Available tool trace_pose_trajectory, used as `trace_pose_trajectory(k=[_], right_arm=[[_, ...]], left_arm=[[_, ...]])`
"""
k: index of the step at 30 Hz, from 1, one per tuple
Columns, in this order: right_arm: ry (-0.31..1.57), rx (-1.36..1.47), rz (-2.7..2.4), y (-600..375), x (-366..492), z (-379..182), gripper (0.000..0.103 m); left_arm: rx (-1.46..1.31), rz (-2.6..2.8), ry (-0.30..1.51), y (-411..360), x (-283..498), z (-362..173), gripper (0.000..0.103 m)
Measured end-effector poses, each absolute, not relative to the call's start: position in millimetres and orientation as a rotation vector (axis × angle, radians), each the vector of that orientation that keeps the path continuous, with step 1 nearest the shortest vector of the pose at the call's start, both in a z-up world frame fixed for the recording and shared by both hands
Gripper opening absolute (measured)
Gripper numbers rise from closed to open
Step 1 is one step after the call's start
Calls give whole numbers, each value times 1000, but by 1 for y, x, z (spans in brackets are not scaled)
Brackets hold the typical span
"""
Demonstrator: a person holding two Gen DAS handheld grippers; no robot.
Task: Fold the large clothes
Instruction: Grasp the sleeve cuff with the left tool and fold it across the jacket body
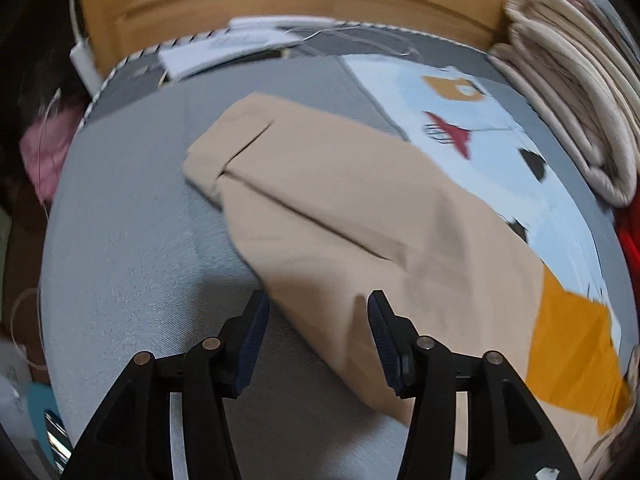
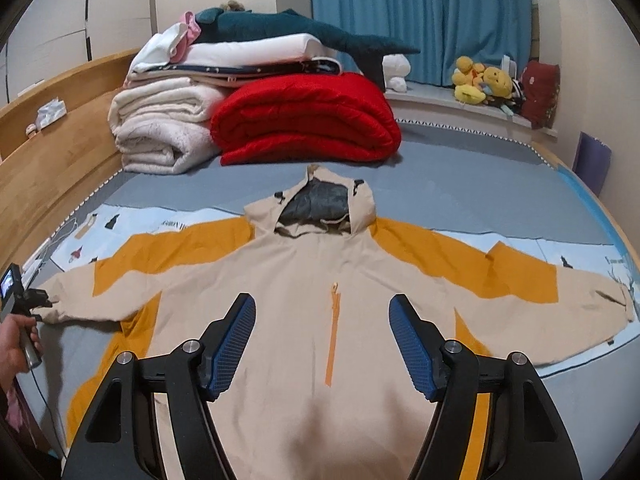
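At the far left a person's hand (image 2: 18, 342) holds the left hand-held gripper (image 1: 318, 304) over the cuff end of the left sleeve (image 1: 340, 216); its jaws stand apart, one pad at the sleeve's edge and the other over the cloth, neither pinching it. The picture from that side is blurred. The hooded jacket (image 2: 304, 320), beige with orange panels, lies flat and face up on the grey bed (image 2: 460, 188), both sleeves spread straight out to the sides and the hood (image 2: 316, 204) pointing toward the bedding. An orange zipper (image 2: 332, 332) runs down its chest. The right hand-held gripper (image 2: 322, 304) hangs above the jacket's chest, jaws wide apart with nothing between them. Behind the hood sit folded white blankets (image 2: 160, 136), then a red quilt (image 2: 308, 120), with a plush shark (image 2: 304, 30) lying on top of the stack.
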State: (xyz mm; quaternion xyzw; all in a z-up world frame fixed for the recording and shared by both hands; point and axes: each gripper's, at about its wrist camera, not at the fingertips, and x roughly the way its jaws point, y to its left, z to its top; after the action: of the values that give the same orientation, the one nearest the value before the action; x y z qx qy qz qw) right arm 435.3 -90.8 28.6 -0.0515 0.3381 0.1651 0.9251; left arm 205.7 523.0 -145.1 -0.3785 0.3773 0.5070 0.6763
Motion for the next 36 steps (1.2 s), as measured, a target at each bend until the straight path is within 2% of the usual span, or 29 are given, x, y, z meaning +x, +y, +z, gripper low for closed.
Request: trace_pose_trajectory(k=[4, 7, 8, 9, 10, 12, 17, 19, 21, 24, 27, 29, 32, 35, 36], right_arm=[[732, -122, 341, -87, 438, 17, 54], [749, -123, 339, -86, 440, 11, 54], [753, -121, 341, -86, 441, 10, 54], [756, -122, 342, -85, 441, 9, 54], [758, -122, 344, -85, 442, 9, 54], [761, -123, 344, -84, 443, 8, 54], [779, -111, 344, -87, 447, 7, 53], [801, -116, 351, -88, 450, 5, 28], [836, -113, 339, -93, 454, 3, 23], [878, -69, 329, -102, 455, 4, 23], [898, -31, 322, -110, 449, 7, 24], [901, -17, 321, -114, 443, 9, 24], [909, -25, 338, -117, 434, 7, 33], [928, -3, 307, -126, 428, 2, 38], [941, 20, 297, -130, 427, -1, 38]], left_arm=[[-892, 1141, 851, 534, 199, -156, 48], [-907, 1133, 826, 539, 196, -158, 47], [-898, 1131, 820, 540, 197, -158, 37], [-892, 1117, 813, 541, 198, -157, 13], [-881, 1115, 814, 541, 200, -156, 6], [-835, 1142, 792, 538, 202, -145, 2], [-621, 1055, 636, 492, 235, -59, 0], [-557, 965, 579, 455, 247, -19, 0], [-517, 868, 548, 412, 262, 15, 0], [-464, 689, 538, 341, 283, 50, 0], [-385, 493, 560, 265, 309, 57, 0], [-318, 369, 591, 217, 324, 49, 0], [-264, 154, 678, 142, 353, 25, 0], [-248, 43, 766, 100, 369, -3, 1], [-275, 15, 830, 93, 375, -18, 5]])
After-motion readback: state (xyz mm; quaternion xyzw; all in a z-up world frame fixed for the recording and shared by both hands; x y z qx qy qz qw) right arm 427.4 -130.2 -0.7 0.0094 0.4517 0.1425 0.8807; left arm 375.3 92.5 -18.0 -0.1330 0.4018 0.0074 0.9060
